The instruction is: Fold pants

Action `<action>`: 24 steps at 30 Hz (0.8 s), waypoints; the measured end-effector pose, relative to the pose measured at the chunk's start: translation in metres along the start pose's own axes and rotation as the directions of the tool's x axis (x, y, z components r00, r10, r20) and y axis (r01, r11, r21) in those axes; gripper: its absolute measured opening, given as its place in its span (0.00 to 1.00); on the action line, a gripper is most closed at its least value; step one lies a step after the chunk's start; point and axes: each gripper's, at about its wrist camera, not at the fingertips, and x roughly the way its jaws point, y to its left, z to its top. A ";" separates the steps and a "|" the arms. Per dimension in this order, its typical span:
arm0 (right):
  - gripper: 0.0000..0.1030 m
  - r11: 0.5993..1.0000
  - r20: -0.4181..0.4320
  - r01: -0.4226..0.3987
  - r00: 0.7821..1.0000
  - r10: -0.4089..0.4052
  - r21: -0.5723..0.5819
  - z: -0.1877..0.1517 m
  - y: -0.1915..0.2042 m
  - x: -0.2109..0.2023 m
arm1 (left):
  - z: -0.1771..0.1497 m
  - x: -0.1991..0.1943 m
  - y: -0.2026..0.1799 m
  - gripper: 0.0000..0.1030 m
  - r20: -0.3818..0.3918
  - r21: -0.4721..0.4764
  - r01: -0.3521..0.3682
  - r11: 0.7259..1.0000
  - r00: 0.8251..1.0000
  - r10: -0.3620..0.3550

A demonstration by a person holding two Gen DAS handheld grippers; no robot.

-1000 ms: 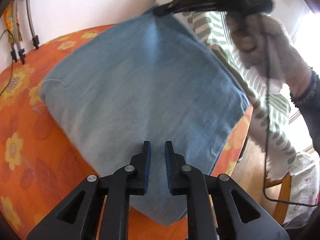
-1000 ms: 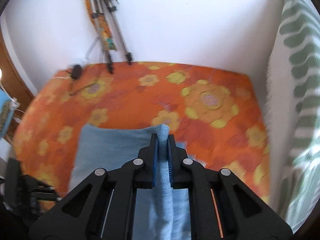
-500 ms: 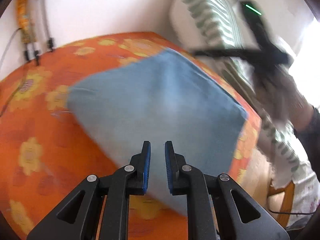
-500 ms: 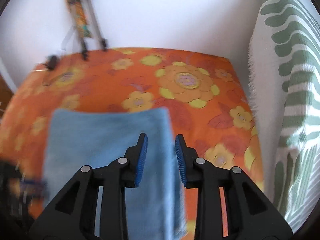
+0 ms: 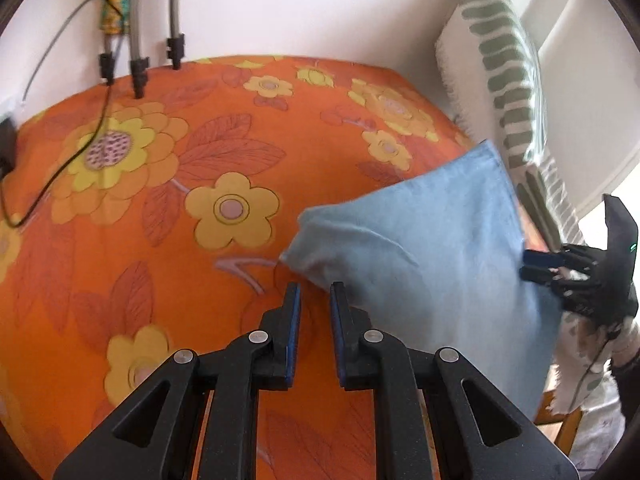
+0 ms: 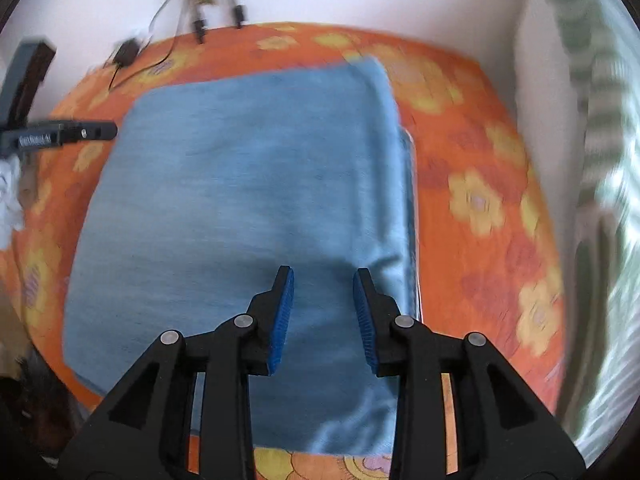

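Fingers of right gripper [image 6: 323, 280] apart, nothing between, just opened, above folded blue pants [image 6: 248, 200]. Fingers of left gripper [image 5: 314, 296] slightly apart, empty, just beside pants corner. Pants flat on orange flowered cover [image 5: 160, 200], near striped cushion [image 5: 504, 68].

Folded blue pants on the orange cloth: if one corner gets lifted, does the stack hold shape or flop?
The pants are soft cloth, so a lifted corner would likely droop. The layers showing along the right edge look loose and may peel apart. A push would probably bunch them on the flowered cloth rather than slide them.
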 end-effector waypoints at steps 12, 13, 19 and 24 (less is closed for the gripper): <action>0.49 0.998 0.046 -0.015 0.999 0.012 0.057 0.007 -0.025 -0.014 | 0.023 -0.010 0.012 0.16 0.052 -0.036 -0.100 0.994 0.993 0.101; 0.58 0.998 0.065 -0.007 0.998 0.003 0.062 0.010 -0.029 -0.017 | 0.019 -0.014 0.011 0.21 0.045 -0.046 -0.086 0.995 0.995 0.088; 0.82 0.993 0.117 -0.088 0.990 0.079 0.077 0.037 -0.054 -0.011 | -0.011 -0.037 -0.010 0.60 0.046 -0.113 -0.008 0.994 0.999 0.013; 0.82 0.987 0.082 -0.126 0.990 0.118 0.101 0.058 -0.072 0.011 | -0.025 -0.036 -0.028 0.63 0.043 -0.188 0.051 0.981 0.998 -0.044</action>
